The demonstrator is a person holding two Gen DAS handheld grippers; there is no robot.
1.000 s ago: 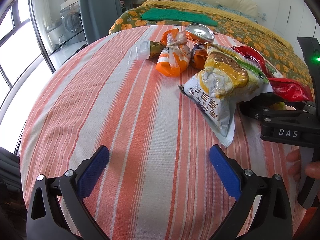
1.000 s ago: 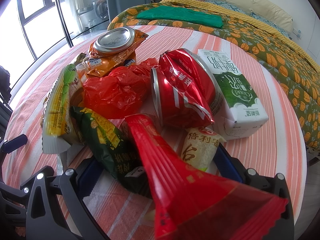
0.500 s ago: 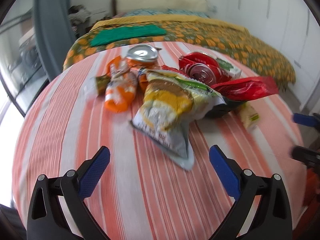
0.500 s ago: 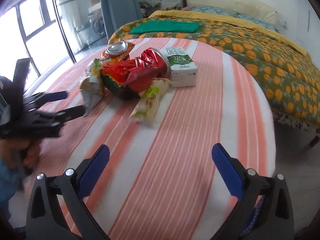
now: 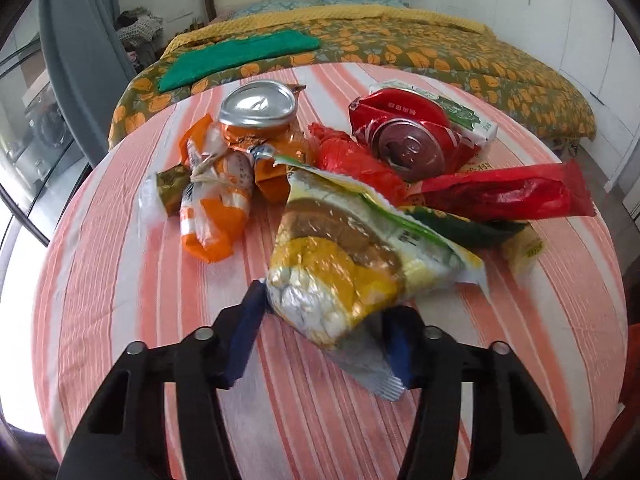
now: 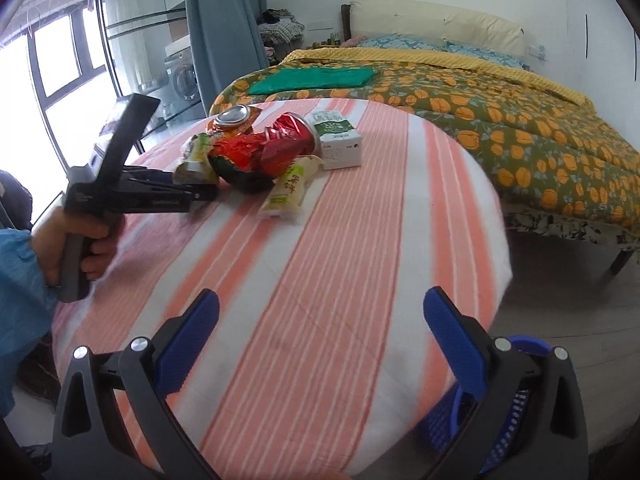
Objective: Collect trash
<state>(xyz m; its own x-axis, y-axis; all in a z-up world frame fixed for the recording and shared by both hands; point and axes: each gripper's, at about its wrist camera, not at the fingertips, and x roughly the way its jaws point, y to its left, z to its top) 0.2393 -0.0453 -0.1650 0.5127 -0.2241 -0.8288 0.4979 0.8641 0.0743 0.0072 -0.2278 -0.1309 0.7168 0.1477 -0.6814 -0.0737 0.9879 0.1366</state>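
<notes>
A heap of trash lies on the round striped table (image 5: 132, 320). My left gripper (image 5: 324, 340) is shut on the near end of a yellow-and-white snack bag (image 5: 348, 268). Behind it lie a crushed red can (image 5: 408, 140), a long red wrapper (image 5: 500, 196), an orange wrapper (image 5: 212, 216), a silver-lidded cup (image 5: 258, 104) and a green-and-white carton (image 5: 468, 114). My right gripper (image 6: 320, 340) is open and empty over the table's near edge, well back from the heap (image 6: 260, 152). The left gripper (image 6: 200, 194) also shows in the right wrist view, at the heap.
A blue basket (image 6: 496, 416) stands on the floor by the table's right edge. A bed with an orange-patterned cover (image 6: 500, 120) lies behind the table. A window and grey curtain (image 6: 224, 28) are at the left.
My left gripper has moved forward and closed on the snack bag. My right gripper has pulled back from the heap, toward the table's edge.
</notes>
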